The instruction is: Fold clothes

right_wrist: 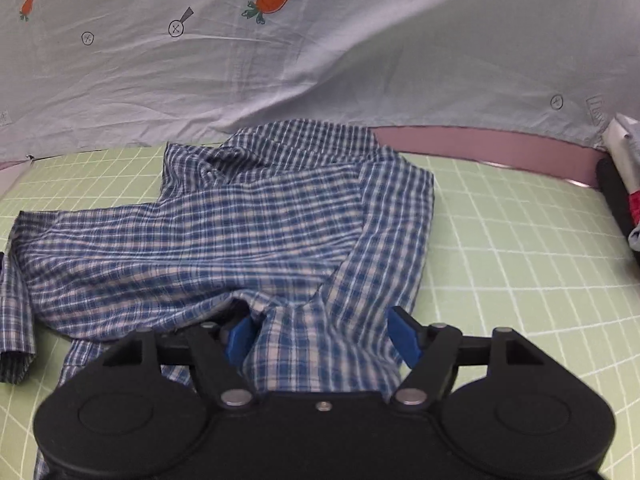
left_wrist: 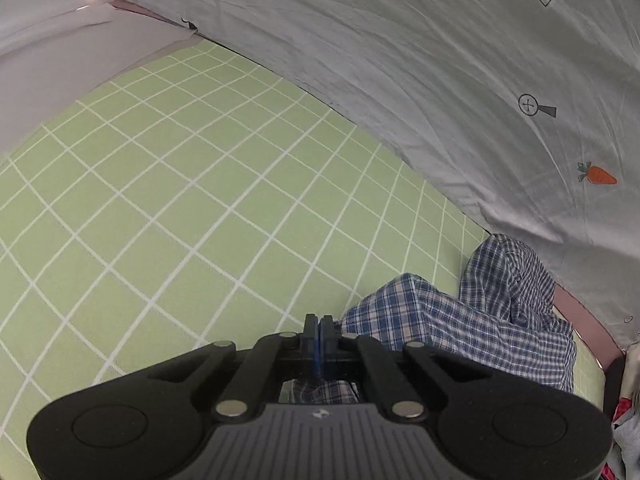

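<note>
- Left gripper (left_wrist: 319, 326), nearest the lens in the left wrist view: black linkage arms, its two blue-padded fingers pressed together with nothing visibly caught at the tips; a strip of plaid cloth shows beneath the linkage, and whether it is pinched cannot be told.
- Right gripper (right_wrist: 323, 330), nearest the lens in the right wrist view: blue pads (right_wrist: 404, 336) spread wide apart, straddling a raised fold of the shirt's near edge — the cloth lies between them, not clamped.
- Plaid shirt (right_wrist: 240, 232): blue-and-white check, crumpled and partly folded on the green mat. In the right wrist view its long axis runs left to right; one sleeve trails toward the left edge, its cuff (right_wrist: 16, 320) hanging down at lower left, and the bunched collar end lies at the far side against the sheet.
- Cutting mat (left_wrist: 160, 200): pale green with a white grid, bearing the shirt; in the left wrist view the shirt sits at its right side.
- Printed sheet (right_wrist: 360, 60), farthest: pale grey-blue cloth behind the mat, printed with an orange carrot (right_wrist: 274, 0), crossed-circle buttons and arrow banners — the lettering is cut off or too distorted to read.
- Bundle of fabric (right_wrist: 624, 184) at the far right edge, white, black and red, well apart from the shirt.
</note>
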A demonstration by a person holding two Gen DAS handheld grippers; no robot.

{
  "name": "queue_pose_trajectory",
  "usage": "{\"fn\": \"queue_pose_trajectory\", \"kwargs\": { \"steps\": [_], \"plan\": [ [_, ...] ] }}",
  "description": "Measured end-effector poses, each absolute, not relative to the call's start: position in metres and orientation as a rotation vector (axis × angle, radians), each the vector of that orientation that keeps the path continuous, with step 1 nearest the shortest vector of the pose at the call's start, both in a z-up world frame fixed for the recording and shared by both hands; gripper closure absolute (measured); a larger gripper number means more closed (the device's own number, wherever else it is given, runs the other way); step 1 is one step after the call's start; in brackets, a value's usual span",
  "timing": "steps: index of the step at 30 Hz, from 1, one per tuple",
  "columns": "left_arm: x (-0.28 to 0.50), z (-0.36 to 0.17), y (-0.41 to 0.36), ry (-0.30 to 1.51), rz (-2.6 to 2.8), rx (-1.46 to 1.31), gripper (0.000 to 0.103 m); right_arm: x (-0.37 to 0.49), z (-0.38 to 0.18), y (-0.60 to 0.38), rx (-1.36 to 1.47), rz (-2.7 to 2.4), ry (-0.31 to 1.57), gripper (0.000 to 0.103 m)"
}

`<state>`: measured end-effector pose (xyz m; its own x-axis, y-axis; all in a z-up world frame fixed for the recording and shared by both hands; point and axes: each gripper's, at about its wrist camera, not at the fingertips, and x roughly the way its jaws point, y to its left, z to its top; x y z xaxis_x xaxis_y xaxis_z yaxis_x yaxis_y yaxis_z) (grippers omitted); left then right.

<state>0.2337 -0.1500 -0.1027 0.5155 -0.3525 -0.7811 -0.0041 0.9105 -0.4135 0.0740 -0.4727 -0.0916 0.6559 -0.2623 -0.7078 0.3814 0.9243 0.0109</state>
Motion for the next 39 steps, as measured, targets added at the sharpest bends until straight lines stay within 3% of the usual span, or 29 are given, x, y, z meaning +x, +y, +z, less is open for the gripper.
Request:
{"fn": "queue_pose_trajectory", "kwargs": {
  "steps": [5, 8, 12, 18, 22, 24, 28, 31, 37, 39],
  "plan": [
    [0.239, -0.113, -0.151, 1.038, -0.182, -0.352, 0.1, 0.072, -0.093, -0.479, 0.161, -0.398, 0.794, 0.028],
    [0.234, -0.109, -0.154, 1.021, -0.174, -0.294, 0.092, 0.071, -0.101, -0.481, 0.159, -0.402, 0.827, 0.028],
    [0.213, -0.093, -0.148, 0.977, -0.17, -0.283, 0.064, 0.053, -0.088, -0.478, 0.207, -0.396, 0.773, 0.027],
    [0.148, -0.069, -0.141, 0.935, -0.156, -0.287, 0.046, 0.005, -0.064, -0.468, 0.224, -0.414, 0.702, 0.024],
    [0.1, -0.073, -0.136, 0.981, -0.173, -0.288, 0.045, -0.034, -0.059, -0.455, 0.225, -0.416, 0.705, 0.025],
    [0.077, -0.078, -0.133, 1.014, -0.18, -0.288, 0.045, -0.053, -0.061, -0.446, 0.233, -0.412, 0.719, 0.028],
    [0.04, -0.085, -0.13, 1.06, -0.217, -0.251, 0.045, -0.085, -0.073, -0.423, 0.252, -0.4, 0.776, 0.049],
    [0.015, -0.088, -0.127, 1.083, -0.245, -0.212, 0.045, -0.106, -0.085, -0.405, 0.275, -0.394, 0.828, 0.057],
    [-0.021, -0.095, -0.123, 1.125, -0.297, -0.171, 0.045, -0.145, -0.106, -0.371, 0.314, -0.348, 0.922, 0.085],
    [-0.03, -0.095, -0.125, 1.131, -0.317, -0.153, 0.045, -0.156, -0.11, -0.361, 0.329, -0.329, 0.94, 0.088]
  ]
}}
